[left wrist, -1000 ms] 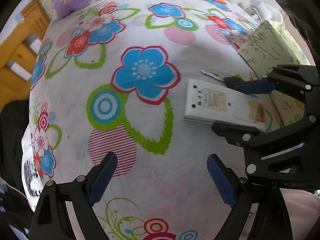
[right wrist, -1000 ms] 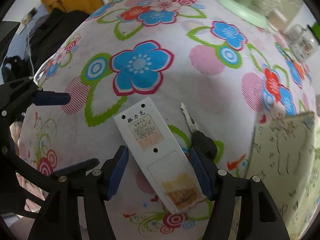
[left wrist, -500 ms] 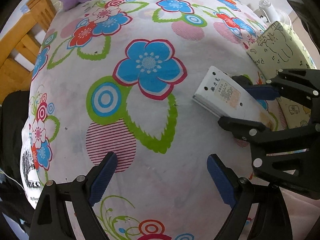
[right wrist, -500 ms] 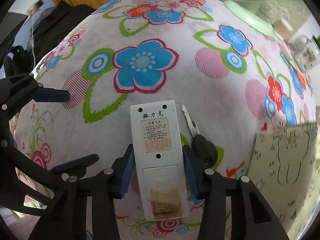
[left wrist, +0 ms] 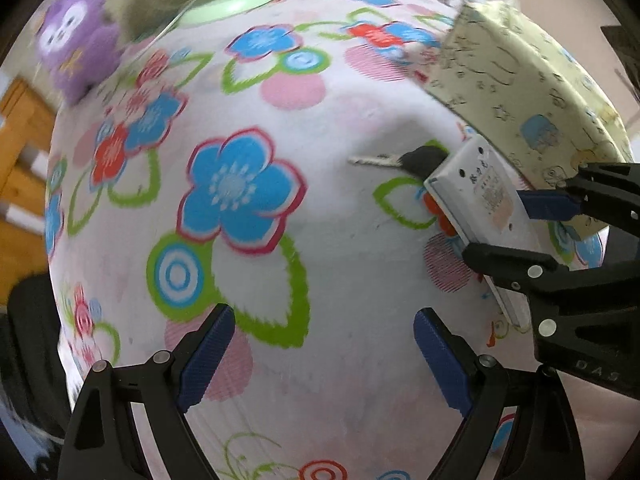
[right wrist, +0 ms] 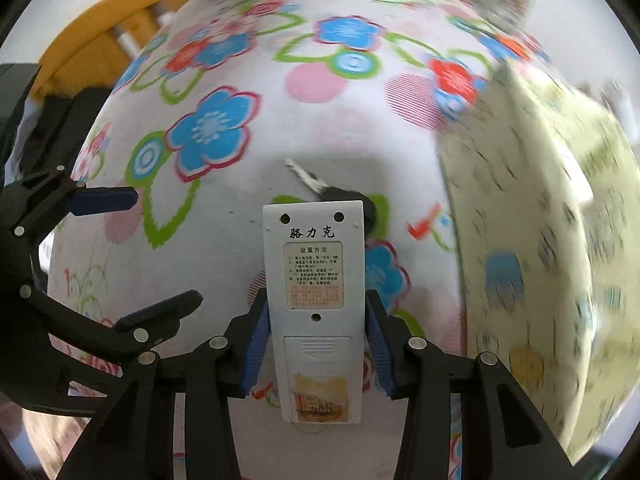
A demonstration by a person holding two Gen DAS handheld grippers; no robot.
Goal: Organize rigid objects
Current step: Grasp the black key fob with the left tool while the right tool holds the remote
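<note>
My right gripper [right wrist: 316, 344] is shut on a white remote control [right wrist: 314, 276], back side up with a printed label, and holds it above the flowered tablecloth. The remote [left wrist: 476, 196] and the right gripper [left wrist: 524, 224] also show at the right of the left wrist view. A key with a black head [right wrist: 320, 188] lies on the cloth just beyond the remote's far end; it also shows in the left wrist view [left wrist: 400, 159]. My left gripper [left wrist: 320, 352] is open and empty over the cloth, to the left of the right gripper.
A pale yellow patterned box [right wrist: 532, 248] stands at the right, close to the remote; it also shows in the left wrist view [left wrist: 516, 76]. A purple plush toy [left wrist: 76, 48] and a green fan base [left wrist: 236, 4] sit at the far side. A wooden chair [right wrist: 100, 40] is beyond the left edge.
My right gripper has closed on the remote and lifted it toward the yellow box. The key now lies uncovered beyond the remote's tip. Both views swung, with motion blur.
</note>
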